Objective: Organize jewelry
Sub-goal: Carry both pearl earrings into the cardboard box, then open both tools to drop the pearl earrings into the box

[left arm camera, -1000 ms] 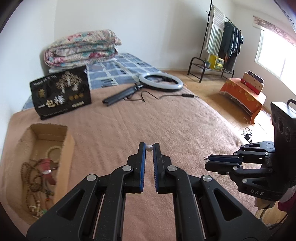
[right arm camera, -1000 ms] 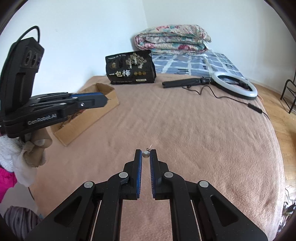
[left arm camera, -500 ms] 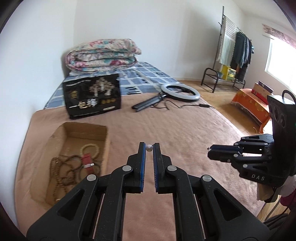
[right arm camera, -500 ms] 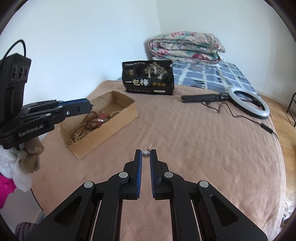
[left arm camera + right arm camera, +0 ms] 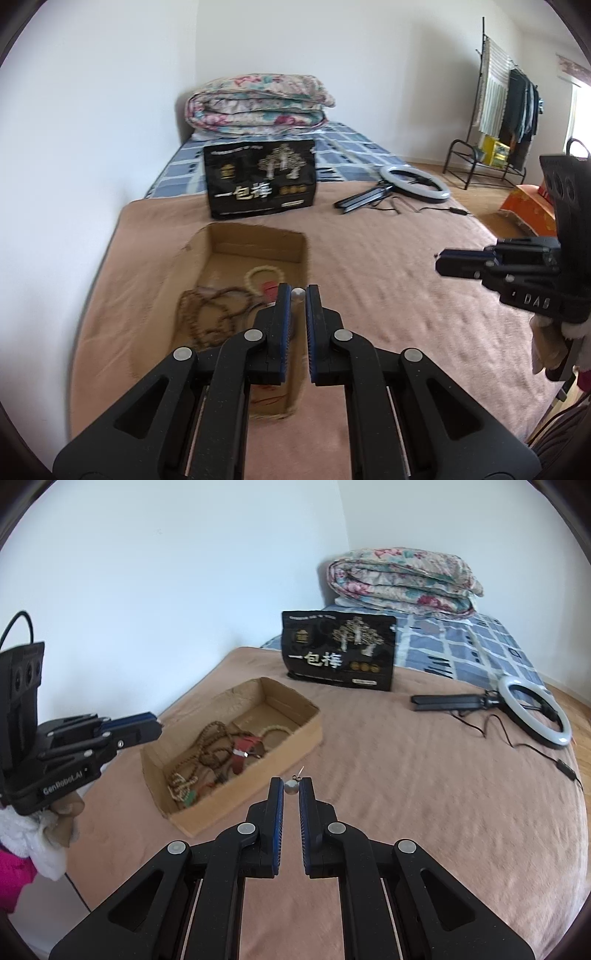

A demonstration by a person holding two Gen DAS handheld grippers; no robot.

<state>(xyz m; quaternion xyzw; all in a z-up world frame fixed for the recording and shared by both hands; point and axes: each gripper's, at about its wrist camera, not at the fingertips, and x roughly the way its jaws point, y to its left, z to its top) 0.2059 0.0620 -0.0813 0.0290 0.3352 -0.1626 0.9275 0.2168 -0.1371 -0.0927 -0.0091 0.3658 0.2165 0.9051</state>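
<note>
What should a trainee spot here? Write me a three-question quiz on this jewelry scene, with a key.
1. True or false: each gripper is shut on a small pearl earring.
2. The wooden bead strands lie: A) on the blanket B) inside the cardboard box C) on the ring light.
3. Fill in: the black printed bag stands just beyond the far end of the ______.

Key
1. True: left gripper pinches one pearl earring; right gripper pinches another.
2. B: bead strands lie in the cardboard box.
3. Cardboard box; black printed bag.
</note>
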